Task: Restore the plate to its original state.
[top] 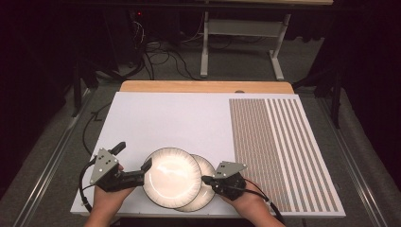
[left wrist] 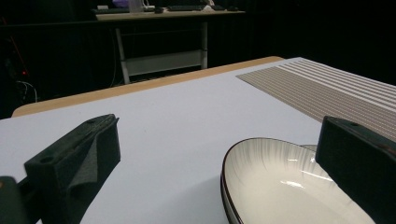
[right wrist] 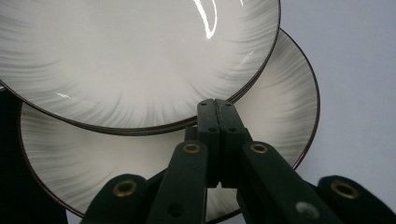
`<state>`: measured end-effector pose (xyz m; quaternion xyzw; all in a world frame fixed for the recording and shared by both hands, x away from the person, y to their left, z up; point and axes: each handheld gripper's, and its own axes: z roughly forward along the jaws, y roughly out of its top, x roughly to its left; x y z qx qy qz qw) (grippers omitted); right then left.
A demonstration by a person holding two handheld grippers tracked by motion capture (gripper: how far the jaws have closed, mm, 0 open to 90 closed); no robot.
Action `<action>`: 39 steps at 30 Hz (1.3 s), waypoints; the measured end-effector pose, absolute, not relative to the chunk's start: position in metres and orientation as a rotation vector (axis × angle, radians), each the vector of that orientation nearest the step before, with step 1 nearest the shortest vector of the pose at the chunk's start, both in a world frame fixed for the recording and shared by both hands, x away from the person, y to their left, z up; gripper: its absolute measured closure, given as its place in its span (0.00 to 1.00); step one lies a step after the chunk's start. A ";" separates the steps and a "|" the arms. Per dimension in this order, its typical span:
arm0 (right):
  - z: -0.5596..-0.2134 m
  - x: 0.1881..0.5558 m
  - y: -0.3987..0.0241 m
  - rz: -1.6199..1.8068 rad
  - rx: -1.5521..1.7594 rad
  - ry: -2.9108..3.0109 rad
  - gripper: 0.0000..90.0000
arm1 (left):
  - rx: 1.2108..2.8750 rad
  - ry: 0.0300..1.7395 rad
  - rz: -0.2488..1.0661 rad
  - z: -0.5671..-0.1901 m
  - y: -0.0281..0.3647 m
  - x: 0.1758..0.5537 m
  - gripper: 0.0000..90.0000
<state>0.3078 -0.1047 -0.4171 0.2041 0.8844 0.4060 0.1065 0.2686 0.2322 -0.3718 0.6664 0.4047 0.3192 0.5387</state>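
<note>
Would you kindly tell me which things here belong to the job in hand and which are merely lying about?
In the job:
- upper white ribbed plate with dark rim
- lower matching plate, partly under it
- left gripper, jaws open
- right gripper, jaws shut

Lying about:
- brown striped mat
- white table board
- floor cables

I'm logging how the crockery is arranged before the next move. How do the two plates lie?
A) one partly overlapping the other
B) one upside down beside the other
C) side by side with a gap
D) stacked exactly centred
A: in the high view the upper plate covers the left part of the lower plate, whose right edge sticks out by the right tool.
</note>
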 end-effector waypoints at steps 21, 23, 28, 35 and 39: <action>-0.417 0.309 -0.107 1.183 0.602 2.607 1.00 | 1.588 0.968 0.754 -0.372 0.233 0.269 0.01; -0.417 0.309 -0.107 1.180 0.602 2.608 1.00 | 1.589 0.968 0.754 -0.372 0.234 0.269 0.01; -0.418 0.309 -0.107 1.178 0.603 2.611 1.00 | 1.587 0.968 0.754 -0.372 0.234 0.269 0.01; -0.418 0.309 -0.108 1.179 0.610 2.604 1.00 | 1.587 0.969 0.753 -0.372 0.234 0.269 0.01; -0.417 0.309 -0.110 1.170 0.605 2.604 1.00 | 1.588 0.969 0.754 -0.372 0.234 0.269 0.01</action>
